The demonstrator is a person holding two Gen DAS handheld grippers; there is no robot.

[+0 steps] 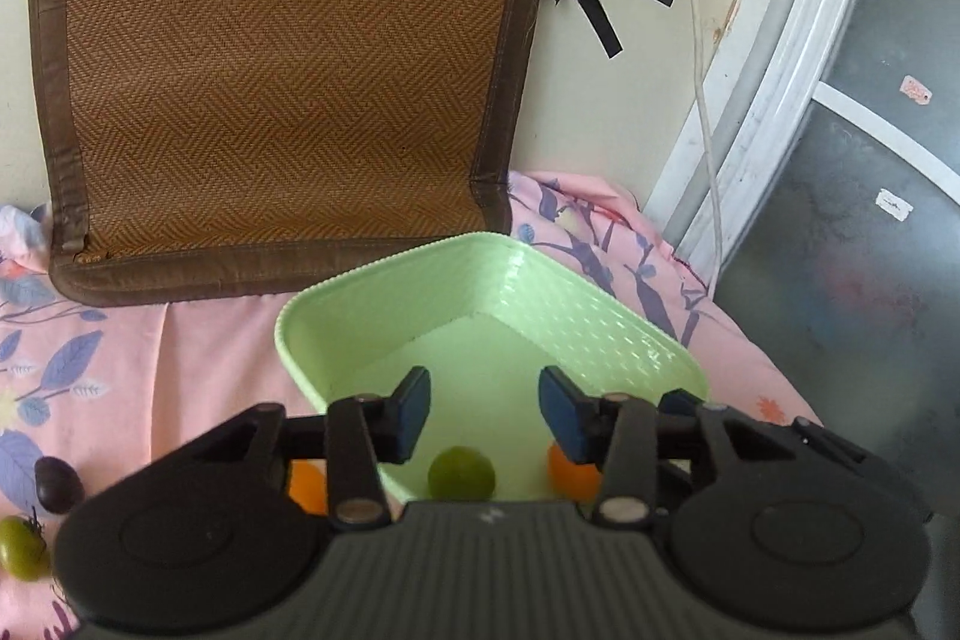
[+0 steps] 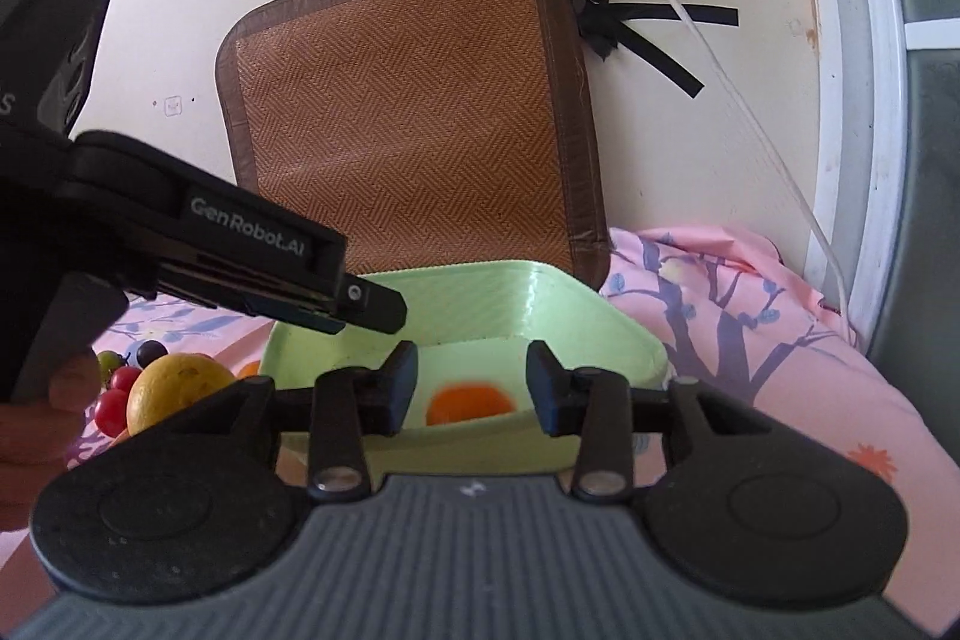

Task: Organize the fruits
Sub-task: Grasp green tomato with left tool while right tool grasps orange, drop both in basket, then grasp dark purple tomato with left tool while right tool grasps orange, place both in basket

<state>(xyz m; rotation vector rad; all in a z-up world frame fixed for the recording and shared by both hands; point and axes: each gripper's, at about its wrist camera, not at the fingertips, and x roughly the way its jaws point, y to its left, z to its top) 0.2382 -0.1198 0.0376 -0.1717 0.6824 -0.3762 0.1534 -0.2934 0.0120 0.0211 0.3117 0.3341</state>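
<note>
A green lime (image 1: 461,473) and an orange (image 1: 570,471) lie inside the light-green basket (image 1: 606,322) on the pink floral bedsheet (image 1: 210,358). The left tool (image 1: 483,415) hangs over the basket, spread and empty; the right tool (image 2: 471,388) is likewise spread. A yellow fruit (image 2: 174,391) and cherry tomatoes (image 2: 117,397) sit left of the basket.

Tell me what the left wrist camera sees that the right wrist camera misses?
Only the left view shows a green lime in the green basket, a dark plum and a green tomato on the pink cloth. Only the right view shows a yellow lemon, red cherry tomatoes and the left gripper from the side. Both share the basket, an orange and the woven mat.
</note>
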